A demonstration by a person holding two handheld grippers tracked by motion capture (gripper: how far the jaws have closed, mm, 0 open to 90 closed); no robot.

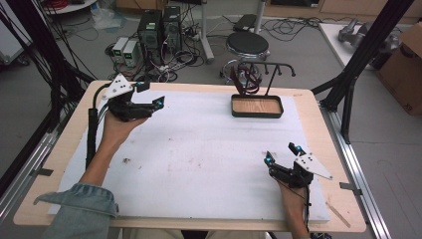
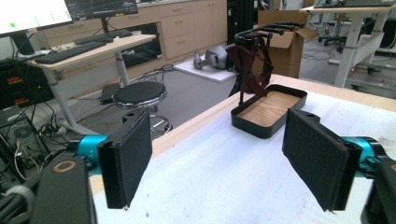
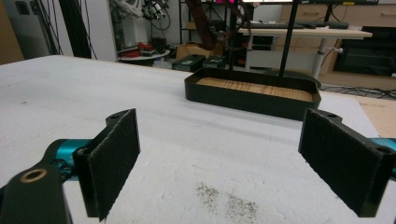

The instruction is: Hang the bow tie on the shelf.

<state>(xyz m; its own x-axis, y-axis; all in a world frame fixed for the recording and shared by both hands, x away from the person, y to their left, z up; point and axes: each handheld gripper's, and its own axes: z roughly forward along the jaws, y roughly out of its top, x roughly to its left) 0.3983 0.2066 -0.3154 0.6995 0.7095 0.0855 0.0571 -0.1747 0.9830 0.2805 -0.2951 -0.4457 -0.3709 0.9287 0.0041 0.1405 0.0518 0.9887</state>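
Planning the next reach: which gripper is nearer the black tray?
The right gripper; it rests just in front of the tray, while the left gripper is over the far-left corner.

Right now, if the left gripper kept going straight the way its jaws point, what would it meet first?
Probably the black tray with the wooden floor and the stand rising from it. The left gripper is open and empty, with bare white table cover before it. Depth is unclear, so it might pass just left of the tray.
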